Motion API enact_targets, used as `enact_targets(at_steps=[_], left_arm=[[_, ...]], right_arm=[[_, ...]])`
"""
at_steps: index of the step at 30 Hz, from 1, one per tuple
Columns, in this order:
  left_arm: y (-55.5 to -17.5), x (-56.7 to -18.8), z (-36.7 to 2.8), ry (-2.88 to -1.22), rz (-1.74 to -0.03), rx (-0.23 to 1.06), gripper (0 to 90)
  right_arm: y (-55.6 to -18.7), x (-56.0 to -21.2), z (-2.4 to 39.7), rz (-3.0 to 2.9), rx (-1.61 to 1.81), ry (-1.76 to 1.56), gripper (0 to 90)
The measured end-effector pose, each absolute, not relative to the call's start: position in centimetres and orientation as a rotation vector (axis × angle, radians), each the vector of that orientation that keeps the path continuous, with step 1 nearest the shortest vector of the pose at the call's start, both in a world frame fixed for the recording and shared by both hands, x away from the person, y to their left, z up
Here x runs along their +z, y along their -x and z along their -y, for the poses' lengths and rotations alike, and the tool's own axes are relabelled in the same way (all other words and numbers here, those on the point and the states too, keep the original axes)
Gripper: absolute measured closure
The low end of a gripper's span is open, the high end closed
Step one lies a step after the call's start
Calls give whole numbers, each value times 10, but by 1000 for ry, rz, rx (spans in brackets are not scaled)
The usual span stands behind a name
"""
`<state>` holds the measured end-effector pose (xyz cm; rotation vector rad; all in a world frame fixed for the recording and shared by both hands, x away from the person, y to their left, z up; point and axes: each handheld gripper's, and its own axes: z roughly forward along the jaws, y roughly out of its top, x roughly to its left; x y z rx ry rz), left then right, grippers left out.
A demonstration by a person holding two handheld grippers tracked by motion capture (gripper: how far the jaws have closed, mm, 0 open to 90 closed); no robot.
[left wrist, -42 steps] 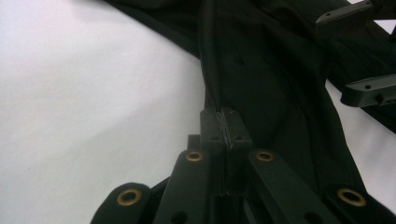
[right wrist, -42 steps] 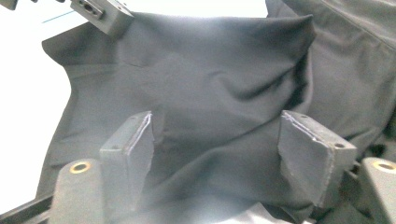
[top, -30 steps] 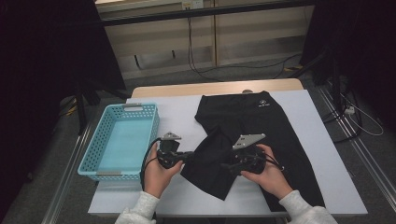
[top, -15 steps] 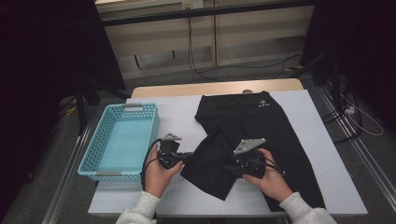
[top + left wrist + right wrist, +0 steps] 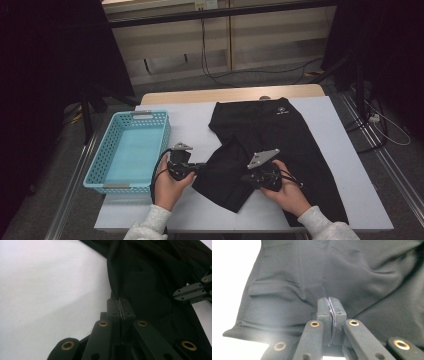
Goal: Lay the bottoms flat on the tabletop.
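A black garment (image 5: pixel 280 135) lies spread on the white table (image 5: pixel 185 125), one leg folded over toward the left. My left gripper (image 5: pixel 200 167) is shut on the left edge of that folded leg; in the left gripper view the pads (image 5: pixel 121 306) pinch a ridge of the cloth (image 5: pixel 150 277). My right gripper (image 5: pixel 245 177) sits on the fold's right side. Its jaws have just been closing, and in the right gripper view they (image 5: pixel 331 305) stand together with a crease of the cloth (image 5: pixel 362 275) caught between them.
A light blue plastic basket (image 5: pixel 100 155) stands on the table's left part, close to my left hand. The right gripper's linkage (image 5: pixel 192 291) shows across the cloth in the left gripper view. Cables lie on the floor beyond the table.
The right gripper's jaws have closed onto the cloth. Both hands stay where they were, and the garment has not shifted.
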<state>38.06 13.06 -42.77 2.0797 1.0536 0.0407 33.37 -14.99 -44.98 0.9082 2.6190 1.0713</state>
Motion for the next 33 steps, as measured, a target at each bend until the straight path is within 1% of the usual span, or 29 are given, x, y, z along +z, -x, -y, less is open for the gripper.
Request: enact_targets(at_steps=[5,9,11,13,14,16,17,18,19,24,27,30,31,32,33], left_arm=[[-380,-431,-129,-2095,-1053,26,882],[-383,-437,-126,-2093,-1032,21,825],[-385,-439,-125,-2097,-1023,29,764],[-388,-441,-125,-2086,-1014,47,669],[-389,-442,-124,-2082,-1010,76,615],[-393,-444,-122,-2073,-1007,114,538],[-395,-445,-121,-2080,-995,128,503],[-397,-445,-120,-2078,-993,128,486],[-399,-446,-119,-2086,-987,139,485],[-412,-456,-110,-2086,-938,160,415],[-417,-460,-105,-2107,-897,204,411],[-417,-459,-102,-2158,-855,241,413],[-417,-459,-101,-2162,-864,235,421],[-416,-458,-101,-2162,-867,230,442],[-416,-458,-100,-2158,-876,223,469]], right_arm=[[-329,-447,155,-2641,1070,-892,900],[-328,-452,156,-2666,1095,-904,900],[-328,-451,156,-2669,1088,-896,900],[-326,-451,156,-2671,1079,-885,900],[-326,-450,156,-2676,1075,-878,900],[-324,-451,157,-2679,1077,-878,900],[-324,-451,158,-2681,1078,-874,900],[-323,-451,158,-2681,1081,-876,900],[-323,-451,158,-2680,1085,-877,900],[-320,-452,160,-2662,1096,-881,874],[-319,-453,160,-2650,1108,-893,845],[-317,-454,160,-2636,1140,-925,771],[-317,-454,160,-2634,1145,-924,727],[-316,-454,159,-2629,1144,-912,664],[-316,-454,158,-2630,1132,-894,639]])
